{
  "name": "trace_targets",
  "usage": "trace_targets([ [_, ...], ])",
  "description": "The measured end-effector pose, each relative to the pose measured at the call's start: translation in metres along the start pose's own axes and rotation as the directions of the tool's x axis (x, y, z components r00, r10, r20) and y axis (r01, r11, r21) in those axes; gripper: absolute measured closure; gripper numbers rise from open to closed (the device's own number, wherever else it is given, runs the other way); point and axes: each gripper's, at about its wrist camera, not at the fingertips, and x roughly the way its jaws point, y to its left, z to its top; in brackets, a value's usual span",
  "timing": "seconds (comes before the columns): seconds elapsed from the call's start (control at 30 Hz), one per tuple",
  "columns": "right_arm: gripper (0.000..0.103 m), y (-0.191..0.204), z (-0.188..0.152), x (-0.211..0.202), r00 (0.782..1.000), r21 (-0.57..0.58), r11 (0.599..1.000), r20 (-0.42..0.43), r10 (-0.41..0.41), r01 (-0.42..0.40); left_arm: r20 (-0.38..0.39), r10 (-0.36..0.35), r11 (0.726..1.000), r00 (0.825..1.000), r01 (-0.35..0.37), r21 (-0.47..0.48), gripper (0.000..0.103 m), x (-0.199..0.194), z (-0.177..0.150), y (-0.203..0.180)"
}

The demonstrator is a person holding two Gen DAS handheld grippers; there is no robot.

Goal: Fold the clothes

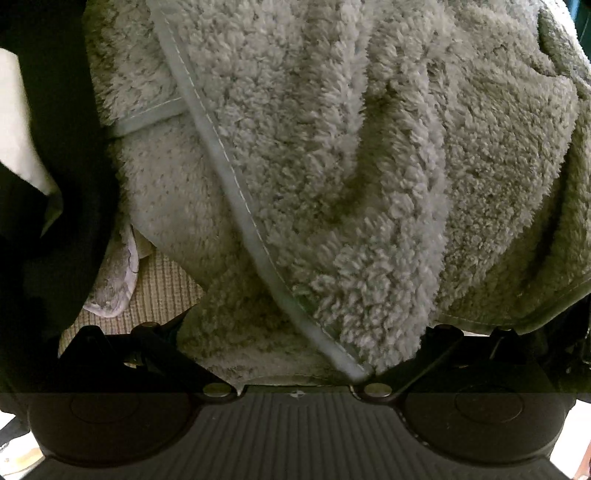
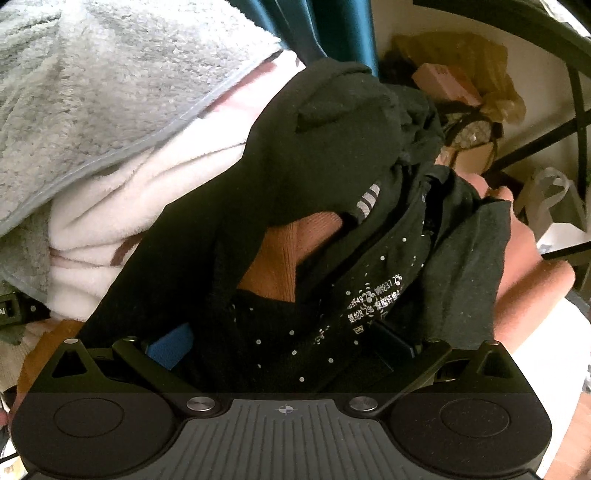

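Observation:
A grey fleece garment (image 1: 332, 166) with a smooth grey trimmed edge (image 1: 236, 192) fills the left wrist view. It drapes over my left gripper (image 1: 295, 343) and hides both fingers. In the right wrist view a black garment (image 2: 317, 158) with white dots and a printed care label (image 2: 373, 299) lies bunched between the fingers of my right gripper (image 2: 288, 343). The blue pad (image 2: 170, 347) of its left finger shows, well apart from the right finger, so the jaws stand open around the cloth. The grey fleece (image 2: 110, 92) lies at the upper left over a white fleece garment (image 2: 140, 199).
An orange ribbed garment (image 2: 284, 258) shows under the black one. A beige ribbed knit (image 1: 159, 291) lies below the fleece. At the right are a person's bare arm (image 2: 532, 269), a teal curtain (image 2: 332, 26), black metal bars and cluttered bags (image 2: 461, 88).

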Motion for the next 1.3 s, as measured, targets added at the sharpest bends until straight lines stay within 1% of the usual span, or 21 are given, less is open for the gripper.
trace_targets([
  [0.1,0.001,-0.005,-0.001,0.001,0.999,0.036,0.999,-0.009,0.031,-0.031,0.023,-0.002,1.000,1.000,0.002,-0.023,0.000,-0.002,-0.005,0.001],
  [0.23,0.001,-0.010,-0.002,0.002,0.998,0.053,0.996,-0.019,0.066,-0.064,0.021,0.001,0.999,1.000,0.000,-0.039,0.000,-0.003,-0.005,0.000],
  [0.5,0.001,-0.012,-0.001,-0.001,0.996,0.058,0.996,-0.043,0.075,-0.073,-0.010,0.017,0.999,1.000,-0.018,-0.038,0.000,-0.008,0.002,-0.005],
  [0.6,0.001,-0.018,0.001,-0.003,0.993,0.057,0.994,-0.062,0.099,-0.095,-0.016,0.013,0.999,1.000,-0.014,-0.039,0.000,-0.012,0.002,-0.005],
  [0.7,0.001,-0.023,0.001,-0.009,0.992,0.045,0.994,-0.082,0.098,-0.095,-0.022,0.008,0.999,1.000,-0.009,-0.042,0.000,-0.018,0.001,-0.005],
  [0.77,0.001,-0.026,-0.001,-0.017,0.994,0.037,0.996,-0.068,0.088,-0.086,-0.026,0.007,0.999,1.000,-0.008,-0.041,0.000,-0.023,-0.001,-0.005],
  [0.8,0.001,-0.027,-0.002,-0.022,0.995,0.033,0.996,-0.060,0.083,-0.081,-0.029,0.008,1.000,1.000,-0.009,-0.029,0.000,-0.026,-0.002,-0.007],
  [0.87,0.001,-0.034,-0.006,-0.030,0.997,0.029,0.998,-0.044,0.058,-0.057,-0.024,0.011,1.000,1.000,-0.011,0.025,0.001,-0.033,-0.007,-0.014],
  [0.93,0.001,-0.041,-0.011,-0.038,0.999,0.026,0.999,-0.028,0.033,-0.032,0.000,0.015,0.997,1.000,-0.015,0.078,0.001,-0.041,-0.013,-0.019],
  [1.0,0.001,-0.052,-0.014,-0.041,1.000,0.044,0.999,-0.029,0.011,-0.010,0.026,0.009,0.995,1.000,-0.011,0.101,0.001,-0.050,-0.017,-0.023],
  [1.03,0.001,-0.059,-0.015,-0.042,1.000,0.055,0.998,-0.031,-0.002,0.004,0.033,-0.004,0.995,0.999,0.000,0.100,0.001,-0.055,-0.018,-0.024],
  [1.1,0.001,-0.071,-0.019,-0.045,0.999,0.078,0.997,-0.036,-0.027,0.030,0.037,-0.061,0.992,0.997,0.056,0.114,0.001,-0.064,-0.018,-0.026],
  [1.17,0.001,-0.082,-0.025,-0.049,0.998,0.099,0.994,-0.041,-0.052,0.056,0.050,-0.123,0.979,0.991,0.113,0.173,0.001,-0.074,-0.021,-0.034],
  [1.2,0.001,-0.087,-0.027,-0.048,0.997,0.110,0.992,-0.046,-0.060,0.065,0.064,-0.144,0.966,0.987,0.127,0.223,0.001,-0.079,-0.023,-0.041],
  [1.27,0.001,-0.093,-0.032,-0.047,0.996,0.128,0.988,-0.056,-0.074,0.081,0.084,-0.187,0.935,0.979,0.151,0.322,0.001,-0.090,-0.030,-0.057],
  [1.3,0.001,-0.095,-0.033,-0.046,0.995,0.132,0.987,-0.061,-0.080,0.088,0.077,-0.207,0.916,0.975,0.166,0.365,0.001,-0.096,-0.038,-0.074],
])
